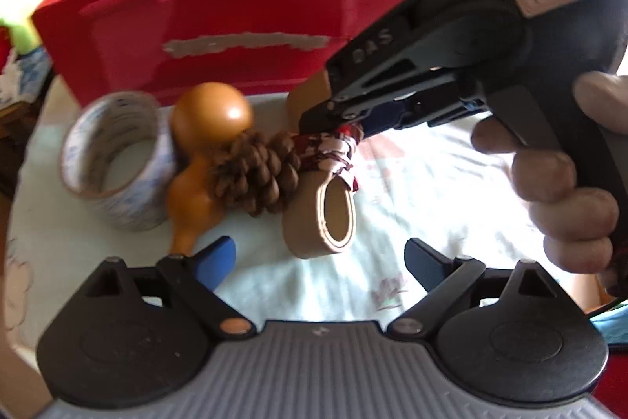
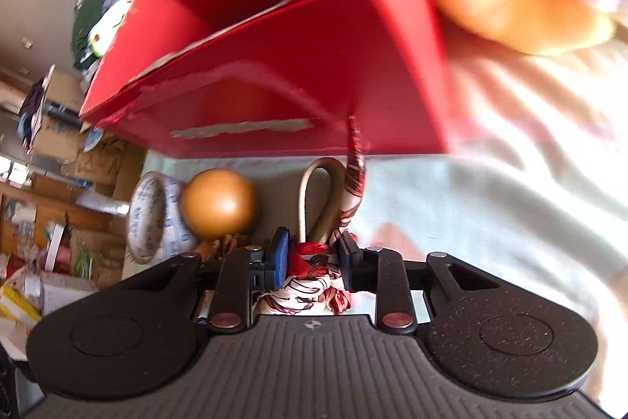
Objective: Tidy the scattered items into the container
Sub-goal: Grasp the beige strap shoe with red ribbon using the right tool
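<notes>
Two grippers: your right gripper (image 2: pixel 314 254) clamps the patterned scarf (image 1: pixel 333 152) tied to the beige tape roll (image 1: pixel 318 214), before the red box (image 1: pixel 235 26); your left gripper (image 1: pixel 320 262) gapes wide.

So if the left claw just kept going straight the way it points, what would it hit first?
Most likely the beige tape roll with the patterned cloth tied to it, dead ahead between the open left claw fingers; the red box lies further back. Depth is uncertain.
</notes>
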Available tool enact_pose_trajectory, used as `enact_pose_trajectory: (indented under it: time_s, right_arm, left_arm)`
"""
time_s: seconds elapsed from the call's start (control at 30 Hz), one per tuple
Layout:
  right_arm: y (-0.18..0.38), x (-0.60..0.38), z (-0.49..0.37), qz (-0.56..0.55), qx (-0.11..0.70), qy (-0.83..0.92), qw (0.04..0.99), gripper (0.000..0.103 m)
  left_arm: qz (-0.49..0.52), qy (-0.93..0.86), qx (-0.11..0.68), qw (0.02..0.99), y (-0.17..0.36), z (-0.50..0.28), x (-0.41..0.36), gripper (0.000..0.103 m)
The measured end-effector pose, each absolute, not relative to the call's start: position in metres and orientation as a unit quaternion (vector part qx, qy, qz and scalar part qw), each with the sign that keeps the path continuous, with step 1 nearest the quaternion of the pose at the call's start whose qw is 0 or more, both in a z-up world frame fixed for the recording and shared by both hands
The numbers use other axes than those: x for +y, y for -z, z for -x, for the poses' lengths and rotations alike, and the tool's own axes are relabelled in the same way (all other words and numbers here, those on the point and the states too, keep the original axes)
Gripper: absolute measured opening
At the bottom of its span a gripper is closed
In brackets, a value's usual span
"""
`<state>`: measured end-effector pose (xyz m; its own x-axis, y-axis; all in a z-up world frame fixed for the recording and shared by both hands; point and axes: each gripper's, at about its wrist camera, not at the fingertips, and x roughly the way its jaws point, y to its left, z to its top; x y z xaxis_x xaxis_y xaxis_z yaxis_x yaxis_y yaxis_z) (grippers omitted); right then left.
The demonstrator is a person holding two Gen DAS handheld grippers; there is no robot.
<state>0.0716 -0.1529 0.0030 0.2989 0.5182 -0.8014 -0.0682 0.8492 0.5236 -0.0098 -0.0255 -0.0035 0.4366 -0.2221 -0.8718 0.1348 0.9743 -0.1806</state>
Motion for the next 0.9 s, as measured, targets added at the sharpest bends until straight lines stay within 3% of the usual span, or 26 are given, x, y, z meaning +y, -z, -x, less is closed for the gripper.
enact_pose_trajectory:
  time_s: [0.3, 0.43, 0.6, 0.67, 0.9]
  right_arm:
    - [-0.004, -0.195, -0.061, -0.208, 0.565, -0.14, 0.786, 0.028]
    - [-0.006, -0.212, -0.057, -0.201, 0.566, -0.122, 0.79, 0.028]
    - [0.001, -0.221, -0.06, -0.215, 0.574, -0.108, 0.782, 0.03]
    - [0.002, -0.224, -0.059, -0.218, 0.574, -0.106, 0.782, 0.032]
    - [-0.002, -0.225, -0.058, -0.205, 0.564, -0.104, 0.793, 0.031]
  left_arm:
    - [-0.017, 0.178, 0.517, 0.837, 0.007, -0.006, -0.08, 0.093]
    - [-0.022, 0.217, 0.526, 0.822, 0.009, -0.013, -0.102, 0.073]
    - [-0.041, 0.22, 0.525, 0.821, 0.014, -0.025, -0.123, 0.066]
    - [-0.047, 0.217, 0.529, 0.819, 0.017, -0.03, -0.129, 0.048]
    - [-0.041, 0.213, 0.528, 0.821, 0.015, -0.032, -0.136, 0.044]
